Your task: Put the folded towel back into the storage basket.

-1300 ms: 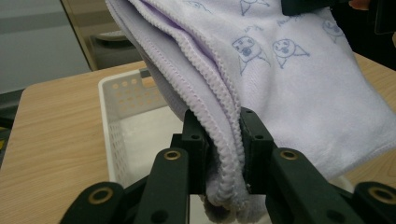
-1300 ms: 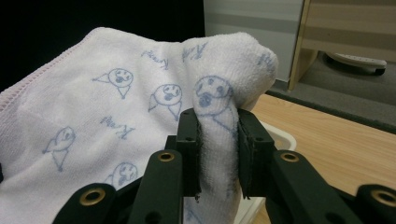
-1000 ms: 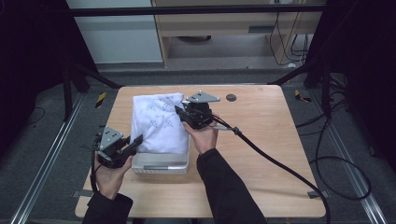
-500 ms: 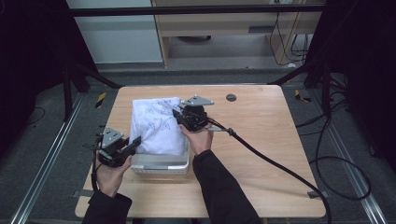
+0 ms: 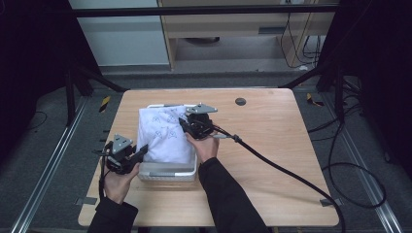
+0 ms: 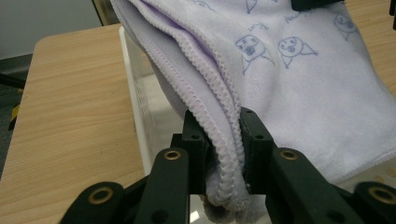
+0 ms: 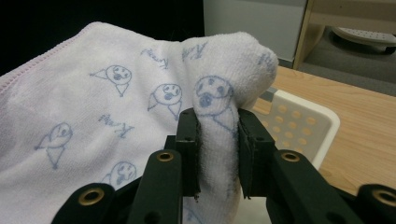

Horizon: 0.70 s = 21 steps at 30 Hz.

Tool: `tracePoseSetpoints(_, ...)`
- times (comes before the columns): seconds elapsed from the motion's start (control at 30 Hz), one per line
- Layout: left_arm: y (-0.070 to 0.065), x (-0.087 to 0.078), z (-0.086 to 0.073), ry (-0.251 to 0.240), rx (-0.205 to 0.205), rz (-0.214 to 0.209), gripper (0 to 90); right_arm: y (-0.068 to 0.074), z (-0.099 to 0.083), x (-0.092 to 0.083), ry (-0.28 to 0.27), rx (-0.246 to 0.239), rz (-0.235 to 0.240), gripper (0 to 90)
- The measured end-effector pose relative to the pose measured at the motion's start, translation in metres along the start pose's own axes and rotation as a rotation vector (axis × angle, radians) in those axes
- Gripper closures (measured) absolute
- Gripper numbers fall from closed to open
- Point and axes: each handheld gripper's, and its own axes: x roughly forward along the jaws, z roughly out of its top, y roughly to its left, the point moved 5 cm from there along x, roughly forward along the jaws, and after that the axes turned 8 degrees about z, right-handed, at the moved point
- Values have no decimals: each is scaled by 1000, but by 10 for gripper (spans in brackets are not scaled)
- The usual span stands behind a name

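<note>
Black jaws of the left gripper (image 5: 141,154) clamped on the stitched edge of a white towel (image 5: 165,133) printed with blue faces; right gripper (image 5: 185,124) likewise closed, pinching a bunched fold. Towel draped over a white perforated basket (image 5: 167,172) on the wooden table (image 5: 272,145). Right gripper nudged forward and leftward since a second ago. Dark floor, cables and metal rails around.
</note>
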Motion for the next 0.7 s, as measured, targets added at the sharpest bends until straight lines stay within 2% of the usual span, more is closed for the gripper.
tracePoseSetpoints(0.57, -4, 14, -12, 44, 16, 11, 742, -4, -14, 12, 42, -3, -27, 720)
tracePoseSetpoints(0.7, -4, 17, -13, 53, 23, 11, 742, -5, -18, 14, 49, 10, -27, 718)
